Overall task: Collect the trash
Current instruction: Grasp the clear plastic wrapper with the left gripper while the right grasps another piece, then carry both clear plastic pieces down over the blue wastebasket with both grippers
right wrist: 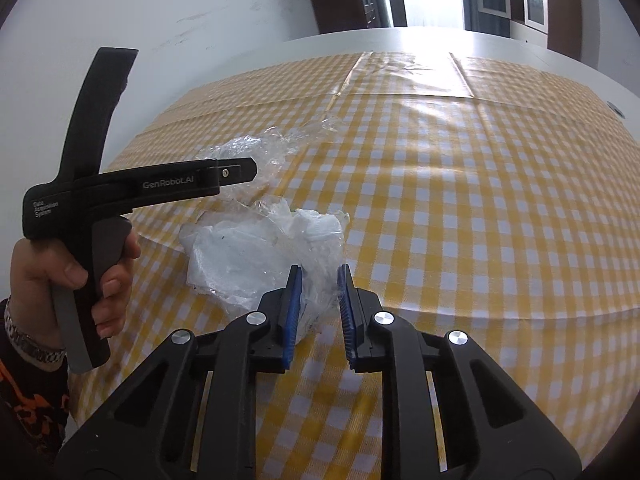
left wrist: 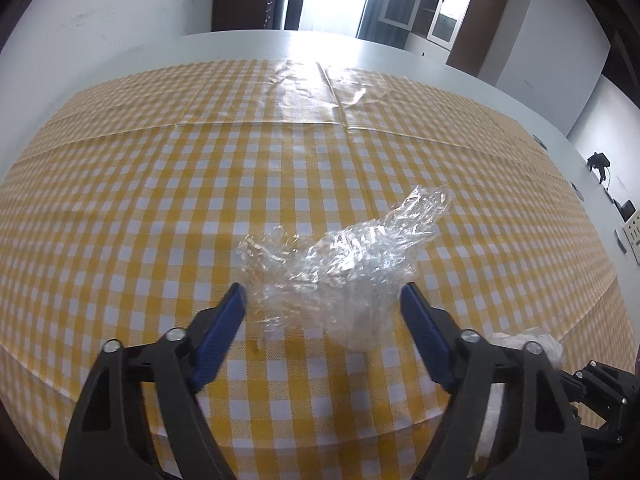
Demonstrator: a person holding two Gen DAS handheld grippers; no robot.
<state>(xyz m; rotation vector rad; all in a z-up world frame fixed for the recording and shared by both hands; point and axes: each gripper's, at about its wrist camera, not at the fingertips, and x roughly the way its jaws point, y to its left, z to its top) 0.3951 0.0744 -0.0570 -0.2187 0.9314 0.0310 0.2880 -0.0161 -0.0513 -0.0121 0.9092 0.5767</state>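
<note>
Blue-padded fingers of the right gripper [right wrist: 319, 276] pinch the near edge of a white plastic bag [right wrist: 256, 252] on the checked tablecloth [right wrist: 480, 220], probably to hold it steady as the collecting sack. At ten o'clock from the bag, the left gripper [left wrist: 322, 294] stands spread around a wad of clear wrap [left wrist: 344, 276], not yet closed, apparently placed for the pickup.

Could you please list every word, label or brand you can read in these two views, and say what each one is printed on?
"GenRobot.AI": on the side of the left gripper's black body, seen in the right wrist view.
"Data Acquisition System": small print on the rear of that body, above the hand; only just legible.
Left wrist view: no readable text.
</note>
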